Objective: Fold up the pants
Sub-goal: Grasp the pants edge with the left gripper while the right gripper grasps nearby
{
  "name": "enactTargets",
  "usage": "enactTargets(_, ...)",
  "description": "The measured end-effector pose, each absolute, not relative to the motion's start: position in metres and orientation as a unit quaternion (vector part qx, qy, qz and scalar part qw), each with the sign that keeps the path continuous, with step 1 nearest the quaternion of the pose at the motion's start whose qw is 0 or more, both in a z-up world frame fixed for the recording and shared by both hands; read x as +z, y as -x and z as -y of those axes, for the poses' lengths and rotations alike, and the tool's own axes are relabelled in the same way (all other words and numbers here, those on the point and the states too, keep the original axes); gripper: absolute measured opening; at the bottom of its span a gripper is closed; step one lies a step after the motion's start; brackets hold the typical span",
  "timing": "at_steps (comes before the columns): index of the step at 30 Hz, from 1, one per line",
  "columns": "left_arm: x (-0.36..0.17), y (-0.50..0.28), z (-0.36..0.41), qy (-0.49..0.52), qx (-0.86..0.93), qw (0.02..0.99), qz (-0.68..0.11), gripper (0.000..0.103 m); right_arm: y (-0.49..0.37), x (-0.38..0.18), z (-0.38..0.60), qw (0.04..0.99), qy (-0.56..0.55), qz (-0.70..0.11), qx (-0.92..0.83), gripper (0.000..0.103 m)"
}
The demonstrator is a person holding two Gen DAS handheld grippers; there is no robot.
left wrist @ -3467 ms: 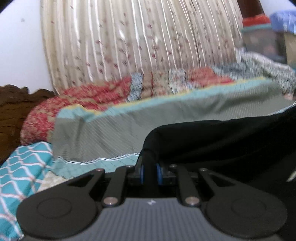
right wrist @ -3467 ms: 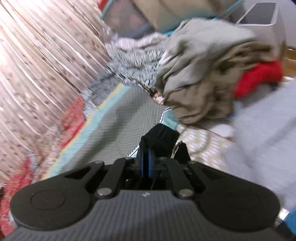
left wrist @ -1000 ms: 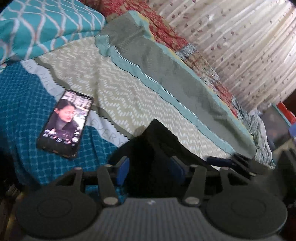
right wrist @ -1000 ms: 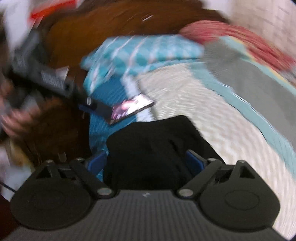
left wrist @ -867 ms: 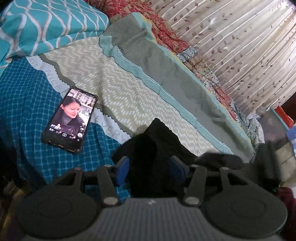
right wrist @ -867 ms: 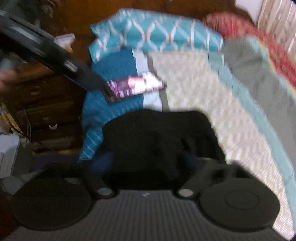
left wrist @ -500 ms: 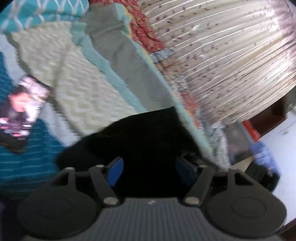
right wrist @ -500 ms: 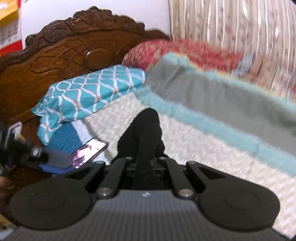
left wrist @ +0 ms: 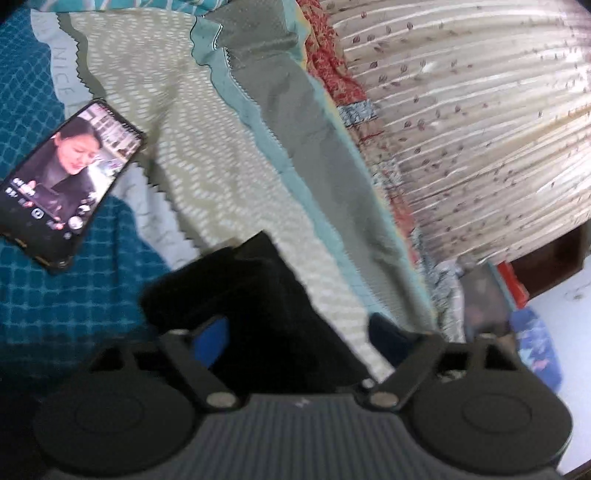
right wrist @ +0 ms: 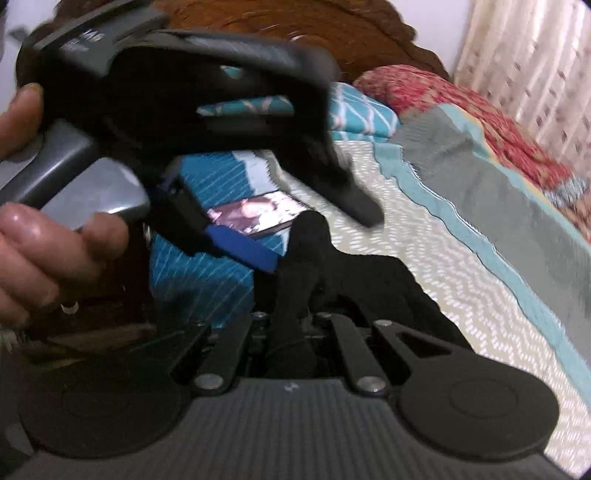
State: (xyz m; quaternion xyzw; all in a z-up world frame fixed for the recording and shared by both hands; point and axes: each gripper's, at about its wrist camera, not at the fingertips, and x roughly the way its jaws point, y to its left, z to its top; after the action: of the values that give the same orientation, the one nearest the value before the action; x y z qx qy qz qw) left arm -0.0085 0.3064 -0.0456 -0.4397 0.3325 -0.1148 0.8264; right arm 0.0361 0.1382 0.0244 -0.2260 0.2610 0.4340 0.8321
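Observation:
The black pants (left wrist: 258,295) lie bunched on the patterned bedspread (left wrist: 221,166). My left gripper (left wrist: 295,332) straddles the bundle and its jaws are closing. The cloth lies against the blue left pad (left wrist: 210,336), while bare bedspread shows before the right one. In the right wrist view my right gripper (right wrist: 291,317) is shut on a raised fold of the pants (right wrist: 369,280), which hides its pads. The left gripper (right wrist: 317,240) hangs just above that fold, held by a hand (right wrist: 37,251), with its blue pad (right wrist: 240,251) beside the cloth.
A phone (left wrist: 66,184) with a lit screen lies on the teal part of the bedspread, left of the pants, also seen as the phone (right wrist: 255,218). A teal pillow (right wrist: 362,114) and carved wooden headboard (right wrist: 295,22) stand behind. A curtain (left wrist: 480,129) hangs along the far side.
My right gripper, open over the pants a second ago, has shut on a fold. The left gripper has let go of its fold, spread wider and sunk, and now looms close in the right wrist view.

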Motion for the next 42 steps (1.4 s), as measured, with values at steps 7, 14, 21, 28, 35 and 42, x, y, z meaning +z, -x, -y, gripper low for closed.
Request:
enactTargets(7,-0.015,0.002,-0.301,0.437,-0.213,0.84,-0.242,0.019,-0.023,0.057,-0.122,0.893,0.242,-0.153,0.347,0.006)
enactTargets(14,-0.062,0.009,-0.326,0.403,-0.125,0.858,-0.293,0.025,-0.023,0.022,-0.165,0.855,0.322,-0.166,0.37,0.011)
enactTargets(21,-0.086,0.032,-0.348,0.433,-0.082,0.841,-0.315,0.039,-0.037,0.025,-0.161,0.812,0.245,-0.279,0.449,0.059)
enactTargets(28,-0.068,0.046,-0.363,0.448,-0.063,0.842,-0.294,0.05,-0.051,0.075,-0.105,0.819,0.078,-0.319,0.471,0.037)
enactTargets(35,-0.073,0.043,-0.349,0.441,-0.054,0.836,-0.323,0.059,-0.087,-0.01,-0.129,0.783,0.035,-0.474,0.401,0.026)
enactTargets(42,-0.066,0.037,-0.336,0.419,-0.059,0.844,-0.331,0.085,-0.075,0.026,-0.117,0.801,0.008,-0.406,0.44,0.029)
